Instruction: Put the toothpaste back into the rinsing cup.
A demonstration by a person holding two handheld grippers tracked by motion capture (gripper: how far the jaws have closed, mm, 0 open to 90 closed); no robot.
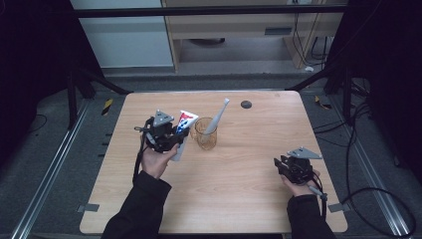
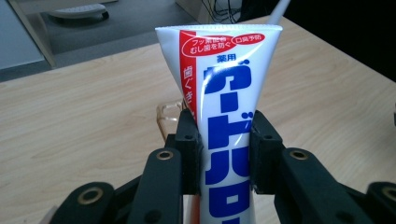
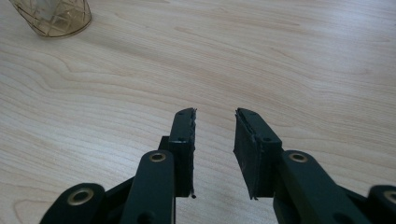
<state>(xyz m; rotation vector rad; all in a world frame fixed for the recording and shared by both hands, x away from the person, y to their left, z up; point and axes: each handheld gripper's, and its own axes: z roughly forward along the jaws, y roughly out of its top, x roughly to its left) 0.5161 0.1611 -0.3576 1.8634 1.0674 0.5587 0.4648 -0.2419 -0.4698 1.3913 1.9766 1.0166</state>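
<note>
One white toothpaste tube with blue and red print (image 2: 226, 135) being pinched between the two black jaws of the left gripper (image 1: 164, 134), standing upright with its crimped flat end up and its lower end running down out of sight below the jaws in the left gripper view. Hanging left of the desk's centre, toward the far edge, just beside the amber faceted glass cup (image 1: 205, 134) and on its left in the high view. Peeking out behind the tube in the left gripper view, part of that cup's rim (image 2: 168, 114). Leaning out of the cup toward the far right, a pale grey toothbrush (image 1: 218, 117), lower end inside the glass, upper end pointing at the far edge. Lying flat near the far edge, right of centre, a small dark round disc (image 1: 246, 104), well apart from the cup. Resting near the desk's right front corner, the right gripper (image 1: 294, 168), held in a hand, jaws parted with bare light wooden desk (image 3: 280, 70) showing in the gap between them, nothing grasped. Showing at the top left corner of the right gripper view, the cup's faceted base (image 3: 53, 18), well apart from those jaws. Coming in from the front edge, two dark sleeves.
</note>
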